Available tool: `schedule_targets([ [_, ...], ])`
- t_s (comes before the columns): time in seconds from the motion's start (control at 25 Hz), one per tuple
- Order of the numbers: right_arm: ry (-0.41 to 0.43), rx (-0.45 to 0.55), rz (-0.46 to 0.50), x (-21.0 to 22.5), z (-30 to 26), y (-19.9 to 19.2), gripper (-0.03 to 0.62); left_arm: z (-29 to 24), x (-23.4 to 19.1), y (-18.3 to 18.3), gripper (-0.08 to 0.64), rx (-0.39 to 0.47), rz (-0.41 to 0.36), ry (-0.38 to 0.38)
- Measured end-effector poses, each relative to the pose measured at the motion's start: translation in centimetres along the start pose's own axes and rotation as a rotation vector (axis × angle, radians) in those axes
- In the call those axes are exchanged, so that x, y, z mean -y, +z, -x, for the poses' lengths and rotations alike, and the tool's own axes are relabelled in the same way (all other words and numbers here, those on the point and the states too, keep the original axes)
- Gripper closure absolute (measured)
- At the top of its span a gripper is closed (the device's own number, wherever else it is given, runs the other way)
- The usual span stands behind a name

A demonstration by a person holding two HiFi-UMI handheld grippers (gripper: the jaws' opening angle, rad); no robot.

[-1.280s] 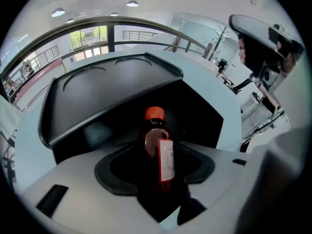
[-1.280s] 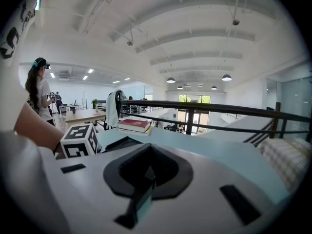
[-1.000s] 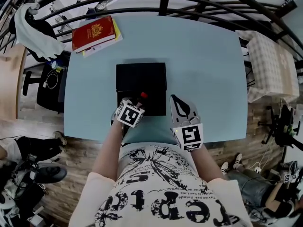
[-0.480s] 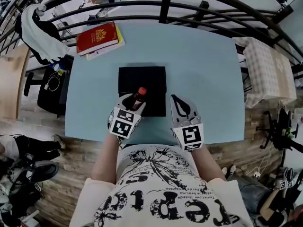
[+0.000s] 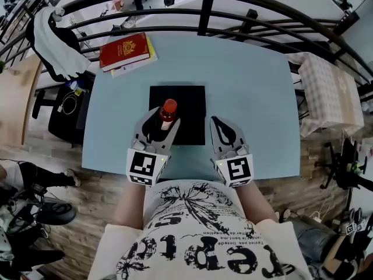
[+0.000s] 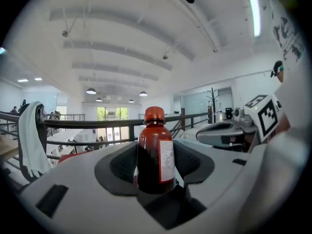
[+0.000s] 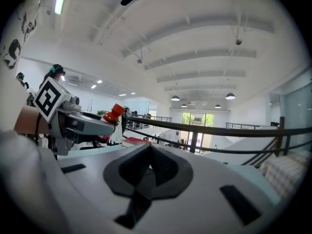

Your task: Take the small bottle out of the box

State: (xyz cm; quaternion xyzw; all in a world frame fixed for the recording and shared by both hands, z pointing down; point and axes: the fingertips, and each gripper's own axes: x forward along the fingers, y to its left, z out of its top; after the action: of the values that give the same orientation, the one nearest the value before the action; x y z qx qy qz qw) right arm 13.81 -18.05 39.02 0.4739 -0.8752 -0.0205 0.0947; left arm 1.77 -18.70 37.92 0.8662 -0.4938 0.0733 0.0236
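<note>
A small dark-brown bottle (image 5: pixel 168 111) with a red cap and a white label stands upright between the jaws of my left gripper (image 5: pixel 163 122). The jaws are shut on its body, holding it above the front edge of the black box (image 5: pixel 189 98). In the left gripper view the bottle (image 6: pixel 155 152) fills the middle, clamped by both pads of the left gripper (image 6: pixel 155 172). My right gripper (image 5: pixel 217 123) rests just right of the box, shut and empty. The right gripper view shows that gripper's (image 7: pixel 147 156) pads meeting, with the bottle's red cap (image 7: pixel 115 112) off to the left.
The box sits on a light blue table (image 5: pixel 250 80). A red book (image 5: pixel 125 49) on a yellow one lies at the far left corner. A black railing (image 5: pixel 204 7) runs behind the table; a white cloth (image 5: pixel 49 39) hangs at the left.
My left gripper has risen and drawn back toward me with the bottle, which now stands upright and higher above the box. The right gripper has stayed where it was.
</note>
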Motion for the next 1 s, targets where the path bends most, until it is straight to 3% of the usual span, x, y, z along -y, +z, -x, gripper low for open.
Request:
schedule_targets([
  [0.24, -0.013, 0.049, -0.015, 0.2, 0.2, 1.6, 0.581, 2.4, -0.9, 3.6, 0.330, 0.180, 0.027, 0.047],
  [0.48, -0.011, 0.083, -0.014, 0.2, 0.7, 2.7, 0.581, 3.3, -1.2, 4.5, 0.330, 0.207, 0.004, 0.084],
  [1.0, 0.002, 0.087, 0.028, -0.7, 0.0, 3.4, 0.581, 3.8, -1.8, 4.1, 0.330, 0.209, 0.026, 0.077],
])
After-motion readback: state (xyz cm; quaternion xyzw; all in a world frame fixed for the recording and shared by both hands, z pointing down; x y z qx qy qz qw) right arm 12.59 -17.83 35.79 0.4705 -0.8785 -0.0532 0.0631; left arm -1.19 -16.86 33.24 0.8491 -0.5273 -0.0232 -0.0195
